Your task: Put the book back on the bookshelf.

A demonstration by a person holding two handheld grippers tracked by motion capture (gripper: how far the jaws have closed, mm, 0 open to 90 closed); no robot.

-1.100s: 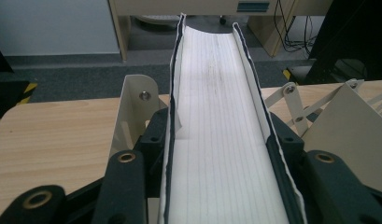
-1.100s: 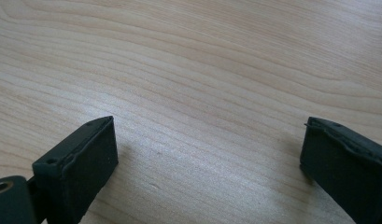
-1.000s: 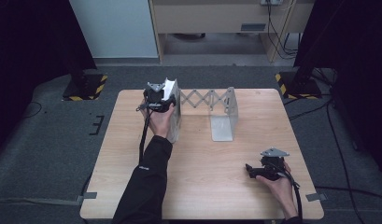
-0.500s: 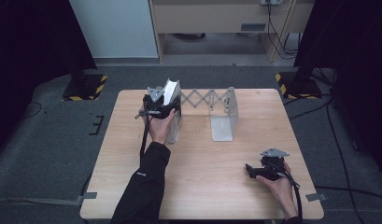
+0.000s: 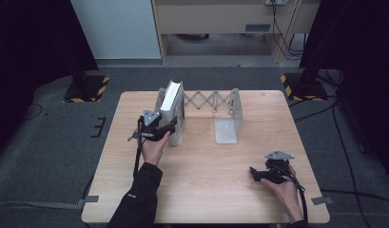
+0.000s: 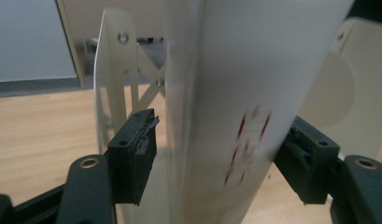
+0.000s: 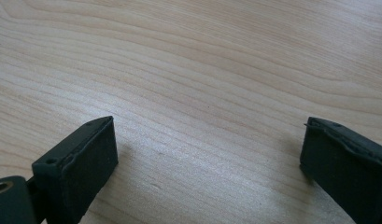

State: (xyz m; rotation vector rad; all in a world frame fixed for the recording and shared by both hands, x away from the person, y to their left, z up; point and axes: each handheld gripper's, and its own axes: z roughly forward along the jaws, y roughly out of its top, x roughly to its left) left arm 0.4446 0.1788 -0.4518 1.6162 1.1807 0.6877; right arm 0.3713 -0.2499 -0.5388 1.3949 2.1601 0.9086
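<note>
A white book stands upright at the left end of a white accordion book rack at the back of the wooden table. My left gripper is just in front of the book, on the person's side. In the left gripper view the book's spine, with faint red marks, fills the space between the jaws; my left gripper is open, with a narrow gap at the left pad. My right gripper rests open near the front right of the table, and bare wood lies between the jaws of the right gripper.
The rack's right end plate stands with an empty stretch of the rack between it and the book. Dark floor surrounds the table, with yellow-black striped stand feet at the back corners.
My left gripper has drawn back toward the person and lower, away from the book's top, and its jaws have come open. The book stays standing in the rack. The right gripper has not moved.
</note>
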